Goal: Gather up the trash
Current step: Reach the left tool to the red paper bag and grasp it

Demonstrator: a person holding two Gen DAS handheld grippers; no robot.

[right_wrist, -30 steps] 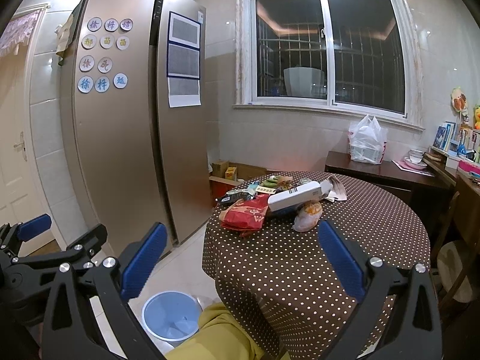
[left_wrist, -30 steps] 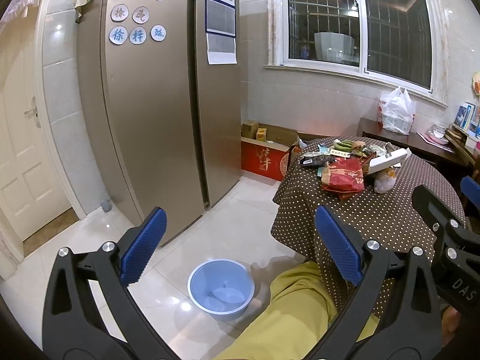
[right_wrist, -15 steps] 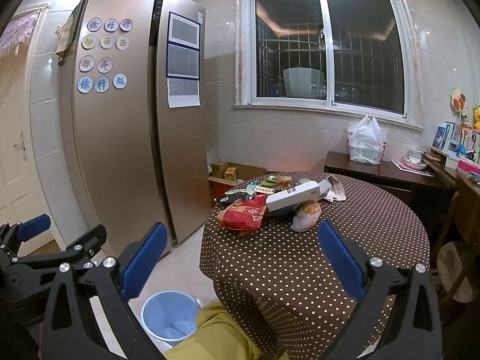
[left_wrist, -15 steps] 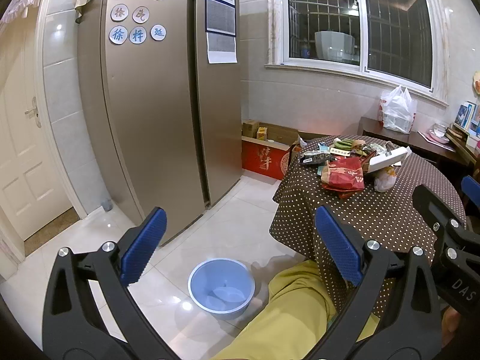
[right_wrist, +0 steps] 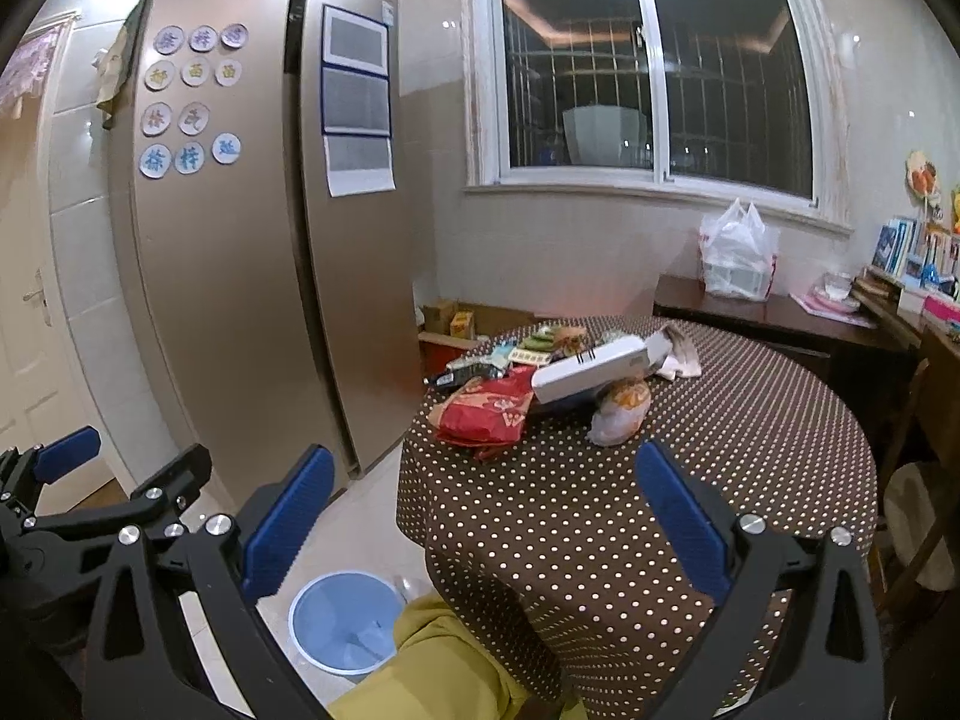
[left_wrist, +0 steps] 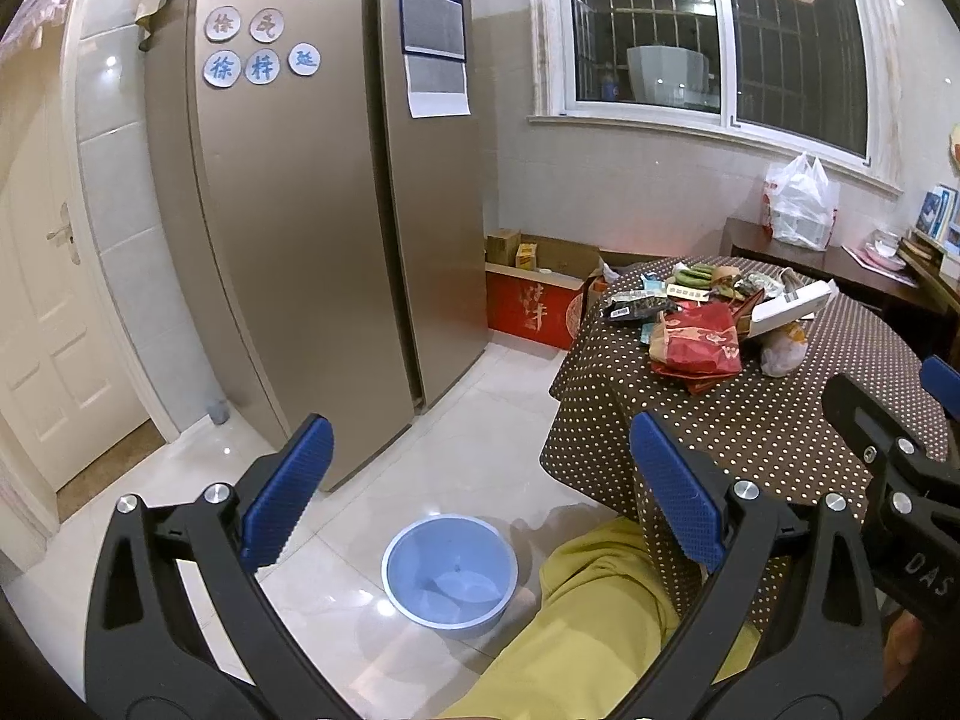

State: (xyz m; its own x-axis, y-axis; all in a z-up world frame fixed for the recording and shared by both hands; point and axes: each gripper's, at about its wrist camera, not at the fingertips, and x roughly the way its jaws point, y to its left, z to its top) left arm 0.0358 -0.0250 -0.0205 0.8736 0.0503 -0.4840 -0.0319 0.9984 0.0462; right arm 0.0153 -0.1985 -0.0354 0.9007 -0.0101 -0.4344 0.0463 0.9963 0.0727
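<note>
A pile of trash lies at the far side of the round table (right_wrist: 660, 498) with its brown dotted cloth: a red snack bag (right_wrist: 486, 411) (left_wrist: 699, 342), a white box (right_wrist: 591, 369) (left_wrist: 792, 300), a knotted plastic bag (right_wrist: 621, 411) and several small wrappers (right_wrist: 528, 348). A blue bin (left_wrist: 450, 576) (right_wrist: 345, 621) stands on the floor by the table, beside a person's yellow-clad knee. My left gripper (left_wrist: 480, 486) hangs open above the bin. Over the table's near edge my right gripper (right_wrist: 480, 516) is open too. Neither holds anything.
A tall gold fridge (left_wrist: 312, 192) fills the left. A red carton (left_wrist: 534, 309) sits on the floor behind the table. A dark sideboard (right_wrist: 780, 318) with a white plastic bag (right_wrist: 738, 258) runs along the window wall. A white door (left_wrist: 42, 330) is far left.
Both views shift only slightly; the table and trash pile have drifted a little left in the frames. Both grippers stay open.
</note>
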